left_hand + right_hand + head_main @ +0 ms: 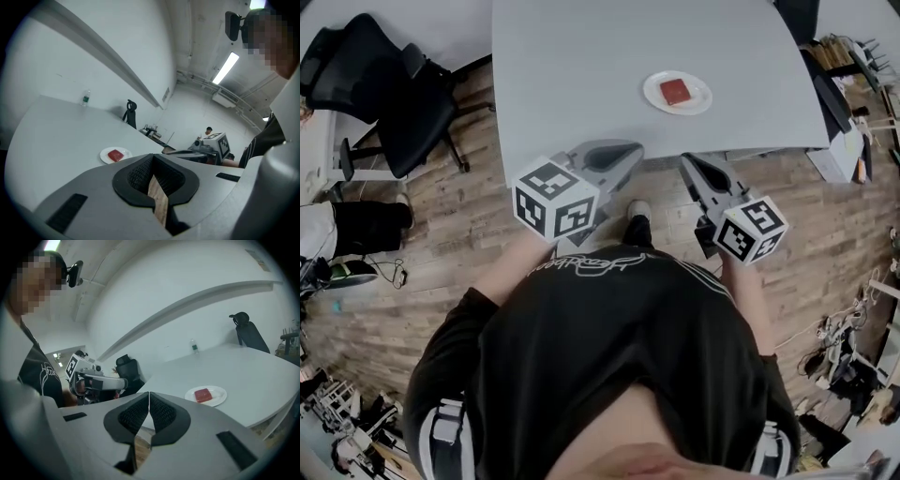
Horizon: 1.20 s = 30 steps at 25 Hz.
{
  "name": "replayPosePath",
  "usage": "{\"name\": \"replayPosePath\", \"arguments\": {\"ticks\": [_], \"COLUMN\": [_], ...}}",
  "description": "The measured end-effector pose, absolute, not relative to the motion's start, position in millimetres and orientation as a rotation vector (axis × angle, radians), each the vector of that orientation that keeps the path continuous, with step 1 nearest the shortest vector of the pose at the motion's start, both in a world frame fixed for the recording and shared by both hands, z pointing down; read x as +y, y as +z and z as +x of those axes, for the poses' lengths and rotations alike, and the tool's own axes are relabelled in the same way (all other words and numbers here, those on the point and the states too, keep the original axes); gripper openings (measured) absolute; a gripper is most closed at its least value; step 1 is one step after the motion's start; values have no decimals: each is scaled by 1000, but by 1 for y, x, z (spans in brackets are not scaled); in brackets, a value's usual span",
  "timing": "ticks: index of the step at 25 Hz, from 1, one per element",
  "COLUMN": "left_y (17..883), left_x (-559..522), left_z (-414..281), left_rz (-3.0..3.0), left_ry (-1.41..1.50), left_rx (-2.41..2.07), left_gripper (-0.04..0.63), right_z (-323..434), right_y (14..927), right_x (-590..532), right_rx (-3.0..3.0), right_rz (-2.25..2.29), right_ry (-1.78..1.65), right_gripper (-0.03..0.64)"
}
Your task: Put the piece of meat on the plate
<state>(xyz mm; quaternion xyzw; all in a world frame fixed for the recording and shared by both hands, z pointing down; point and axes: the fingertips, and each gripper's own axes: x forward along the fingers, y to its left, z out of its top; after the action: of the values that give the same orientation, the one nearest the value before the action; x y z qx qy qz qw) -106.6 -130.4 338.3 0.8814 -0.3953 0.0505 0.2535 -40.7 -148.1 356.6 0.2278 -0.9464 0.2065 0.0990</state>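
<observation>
The piece of meat point(675, 91) lies on the white plate point(699, 100), a red slab near its middle. The plate sits on the grey table point(572, 66), towards the right and well apart from our grippers, with a stretch of bare tabletop between them. At the table's near edge, the left gripper point(628, 150) and the right gripper point(688, 161) both have their jaws pressed together, pinching nothing. A black office chair point(398, 89) stands off the table's left side on the wood floor point(487, 225). At the table's far edge stands a small bottle point(85, 97).
</observation>
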Motion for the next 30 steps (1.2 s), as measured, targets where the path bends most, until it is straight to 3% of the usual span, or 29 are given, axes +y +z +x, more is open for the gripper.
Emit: {"name": "replayPosePath", "arguments": {"ticks": [9, 17, 30], "left_y": [308, 325, 331], "left_x": [-43, 18, 58], "left_z": [-108, -119, -109], "left_rz": [2478, 2480, 2476], "left_ry": [78, 132, 104], "left_rx": [-1023, -990, -921], "left_gripper": [8, 8, 8], "right_z": [-42, -47, -42], "right_y": [318, 338, 352], "right_x": [-55, 6, 49], "right_rx": [-2849, -2828, -2729], "right_rz": [749, 803, 806], "right_ry": [516, 701, 644], "right_gripper": [9, 9, 9]}}
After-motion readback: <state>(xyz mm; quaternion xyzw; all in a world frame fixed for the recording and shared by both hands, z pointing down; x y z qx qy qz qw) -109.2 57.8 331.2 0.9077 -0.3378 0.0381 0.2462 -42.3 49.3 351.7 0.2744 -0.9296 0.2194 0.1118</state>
